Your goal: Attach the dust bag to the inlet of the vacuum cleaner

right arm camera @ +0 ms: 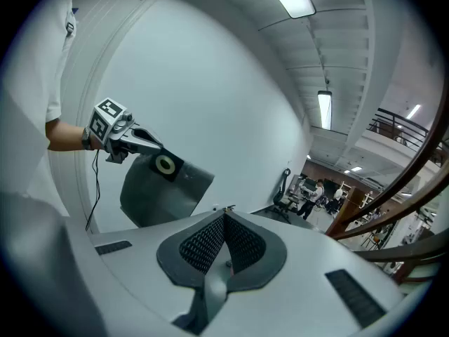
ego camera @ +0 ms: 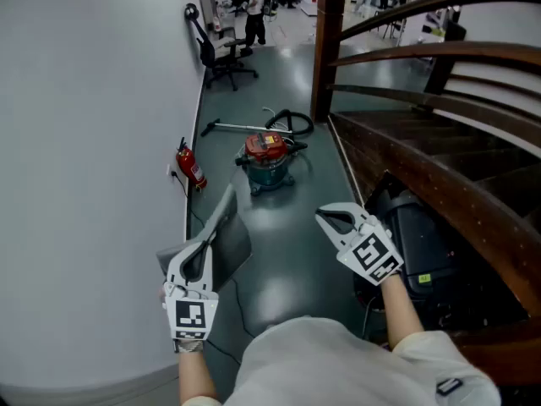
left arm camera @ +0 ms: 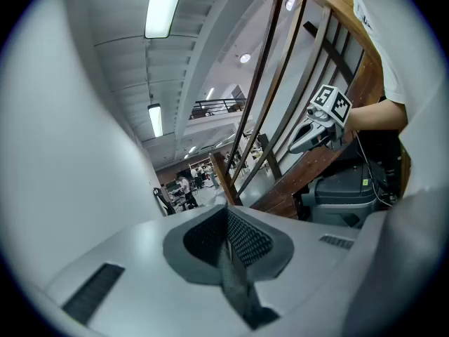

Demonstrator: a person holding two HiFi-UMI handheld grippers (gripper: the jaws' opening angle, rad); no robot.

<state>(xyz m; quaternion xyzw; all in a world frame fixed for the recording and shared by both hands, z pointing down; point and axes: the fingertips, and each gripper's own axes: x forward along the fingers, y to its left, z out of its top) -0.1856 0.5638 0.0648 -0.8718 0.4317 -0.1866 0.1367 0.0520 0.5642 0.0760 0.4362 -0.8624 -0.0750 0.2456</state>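
The vacuum cleaner (ego camera: 269, 161), red lid on a teal drum, stands on the floor some way ahead, with its hose and wand (ego camera: 254, 126) lying behind it. My left gripper (ego camera: 205, 243) is shut on a flat grey dust bag (ego camera: 228, 231) and holds it up near the white wall. The right gripper view shows that bag (right arm camera: 165, 188) hanging from the left gripper (right arm camera: 158, 149), its round collar ring (right arm camera: 165, 164) facing out. My right gripper (ego camera: 324, 217) is shut with nothing in it, level with the left and apart from the bag. Neither gripper is close to the vacuum.
A red fire extinguisher (ego camera: 191, 167) leans at the wall's foot, left of the vacuum. A dark wooden staircase (ego camera: 439, 142) fills the right side, with a black machine (ego camera: 423, 244) tucked under it. A cable (ego camera: 237, 303) trails on the floor. People and office chairs are far down the corridor.
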